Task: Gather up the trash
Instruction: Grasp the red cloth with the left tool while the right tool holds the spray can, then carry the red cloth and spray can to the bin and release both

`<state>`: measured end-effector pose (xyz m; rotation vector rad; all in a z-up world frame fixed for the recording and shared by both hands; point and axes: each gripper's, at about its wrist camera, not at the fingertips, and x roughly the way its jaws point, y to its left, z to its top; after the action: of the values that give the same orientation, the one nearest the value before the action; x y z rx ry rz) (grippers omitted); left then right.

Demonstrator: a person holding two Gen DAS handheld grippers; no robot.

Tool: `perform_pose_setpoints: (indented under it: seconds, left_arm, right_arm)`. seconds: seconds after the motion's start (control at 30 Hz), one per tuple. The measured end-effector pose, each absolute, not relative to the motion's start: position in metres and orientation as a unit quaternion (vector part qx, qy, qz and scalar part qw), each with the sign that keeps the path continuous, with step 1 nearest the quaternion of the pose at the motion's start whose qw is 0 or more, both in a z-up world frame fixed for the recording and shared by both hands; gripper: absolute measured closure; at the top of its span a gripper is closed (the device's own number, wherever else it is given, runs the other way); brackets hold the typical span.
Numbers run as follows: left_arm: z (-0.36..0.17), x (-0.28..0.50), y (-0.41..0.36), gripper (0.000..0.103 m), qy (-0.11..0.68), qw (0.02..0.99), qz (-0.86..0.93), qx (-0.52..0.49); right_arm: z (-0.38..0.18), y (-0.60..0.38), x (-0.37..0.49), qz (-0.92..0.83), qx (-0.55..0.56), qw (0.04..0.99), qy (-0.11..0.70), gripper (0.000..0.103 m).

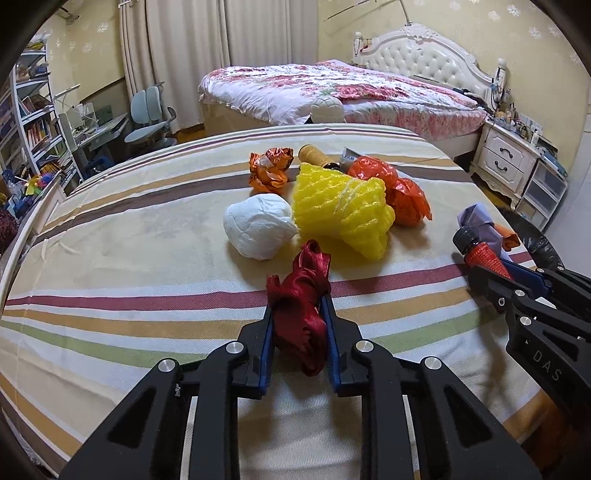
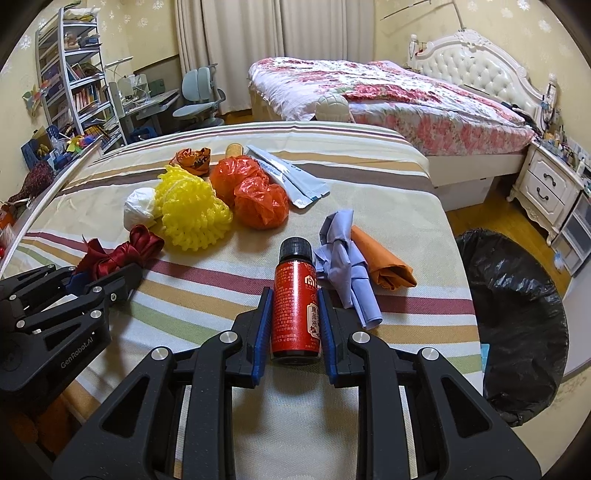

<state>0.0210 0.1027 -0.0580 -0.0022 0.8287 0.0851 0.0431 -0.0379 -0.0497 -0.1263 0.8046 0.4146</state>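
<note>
My bedroom: pale yellow flower-dotted wallpaper (image 2: 155, 18); cream floor-length curtains (image 1: 184, 55); white tufted-headboard bed (image 1: 424, 55) under a pink floral quilt (image 2: 406, 103); white bookshelf (image 2: 70, 74); blue-grey desk chair (image 1: 147, 114); white nightstand (image 1: 506, 162); wooden floor (image 2: 487, 221).

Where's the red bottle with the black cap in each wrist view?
Left wrist: red bottle at the right edge, black cap up-left, clamped in the right claw entering from the right.
Right wrist: bottom centre, upright in the picture between the blue pads of the same claw.
Shared landmark: yellow foam net in the trash pile, beyond the bottle in both views.
</note>
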Motion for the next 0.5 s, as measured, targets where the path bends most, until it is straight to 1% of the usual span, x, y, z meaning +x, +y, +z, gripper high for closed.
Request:
perform_pose_setpoints:
  seconds: [0.2, 0.5]
  left_arm:
    - [-0.05, 0.012, 0.103, 0.079, 0.383, 0.923, 0.041, -0.007]
    - [-0.029, -0.003, 0.093, 0.079, 0.352, 0.936, 0.02, -0.022]
  right_arm:
    - [-0.038, -0.043, 0.031, 0.199, -0.06, 0.903, 0.376, 0.08]
    - [-0.011, -0.075, 0.016, 0.167, -0.049, 0.923, 0.343, 0.08]
